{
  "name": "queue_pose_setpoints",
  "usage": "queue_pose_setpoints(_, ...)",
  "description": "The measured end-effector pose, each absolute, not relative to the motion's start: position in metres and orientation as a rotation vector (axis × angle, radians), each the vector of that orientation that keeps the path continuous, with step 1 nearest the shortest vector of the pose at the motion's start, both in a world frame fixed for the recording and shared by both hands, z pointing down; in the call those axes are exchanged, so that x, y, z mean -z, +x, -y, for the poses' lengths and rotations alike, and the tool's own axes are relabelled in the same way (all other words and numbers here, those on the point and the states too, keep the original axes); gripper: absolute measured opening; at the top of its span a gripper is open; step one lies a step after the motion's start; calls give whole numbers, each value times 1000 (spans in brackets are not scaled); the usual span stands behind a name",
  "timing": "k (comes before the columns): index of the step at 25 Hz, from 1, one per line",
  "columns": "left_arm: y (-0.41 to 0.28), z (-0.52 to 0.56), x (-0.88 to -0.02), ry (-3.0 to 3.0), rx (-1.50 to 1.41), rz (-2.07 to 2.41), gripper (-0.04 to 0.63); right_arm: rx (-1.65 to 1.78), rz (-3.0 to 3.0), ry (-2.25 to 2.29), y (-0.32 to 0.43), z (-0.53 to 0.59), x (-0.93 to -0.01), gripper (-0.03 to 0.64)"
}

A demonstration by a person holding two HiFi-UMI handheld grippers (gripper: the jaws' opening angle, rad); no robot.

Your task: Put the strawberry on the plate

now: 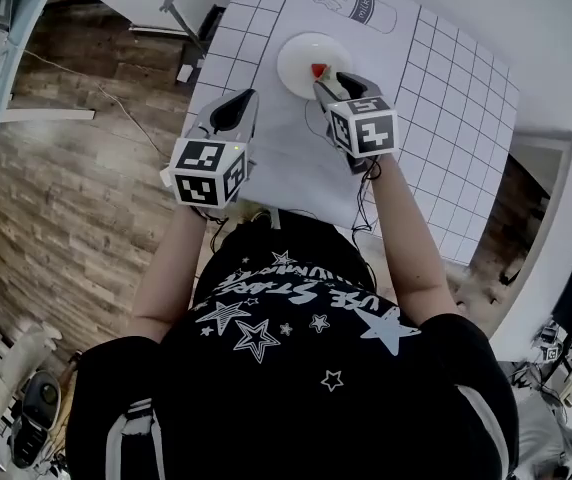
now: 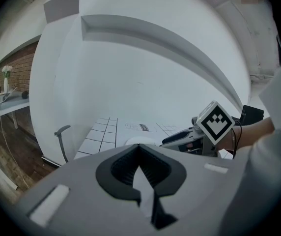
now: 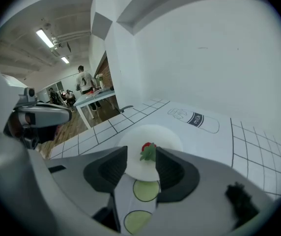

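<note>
**Task item.** The strawberry [image 1: 318, 70] lies on the white plate [image 1: 294, 56], about mid-plate, with its green leaves towards the near side. The plate stands on the far part of the bench [image 1: 266, 153], just near of a printed milk-bottle outline [image 1: 356, 8]. Judged from this layout, the placement is effectively done.

**Right hand-held gripper** [image 1: 331, 82]. The jaws are spread wide and hold nothing. In the right gripper view the strawberry sits in line with the gap, just past the tips. Its leaves are close beside the right-hand pad; whether they touch cannot be told. The tips hang over the near-right edge of the plate.

**Left hand-held gripper** [image 1: 248, 98]. It hovers to the left of the plate, well apart from the fruit. Its jaws look pressed together at the tips, with nothing between them.

**Risks noted.**
- If the right hand-held gripper drifts sideways as it draws back, the near pad could catch the leaves. That could drag or roll the strawberry towards the rim.
- Dropping the tips while backing off could strike the plate's near edge. The plate could then tip or slide on the smooth sheet and spill the fruit.
- If the fruit is soft or sticky, it may cling to a pad and lift off with it.
- The left hand-held gripper poses little hazard unless it swings right across the plate.
</note>
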State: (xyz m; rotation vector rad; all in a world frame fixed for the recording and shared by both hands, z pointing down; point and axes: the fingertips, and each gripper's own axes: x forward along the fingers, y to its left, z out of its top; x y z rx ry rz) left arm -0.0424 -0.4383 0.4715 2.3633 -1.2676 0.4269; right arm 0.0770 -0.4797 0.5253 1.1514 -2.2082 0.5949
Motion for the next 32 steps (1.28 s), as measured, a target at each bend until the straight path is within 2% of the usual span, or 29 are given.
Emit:
queue_pose_setpoints(13, -55, 369, -438, 2484, -337, 1173, 9, -530, 2217, 1388, 80, 404, -470, 172)
queue_pose_setpoints(17, -50, 344, -429, 2533, -315, 1108, 9, -485, 2208, 1451, 84, 369, -455, 114)
queue_pose_setpoints(24, -35, 300, -425, 2609, -301, 947, 9, -517, 2197, 1594, 95, 304, -445, 51)
queue_pose_setpoints(32, -24, 271, -433, 2634, -316, 850, 9, -631, 2152, 1685, 112, 258, -453, 18)
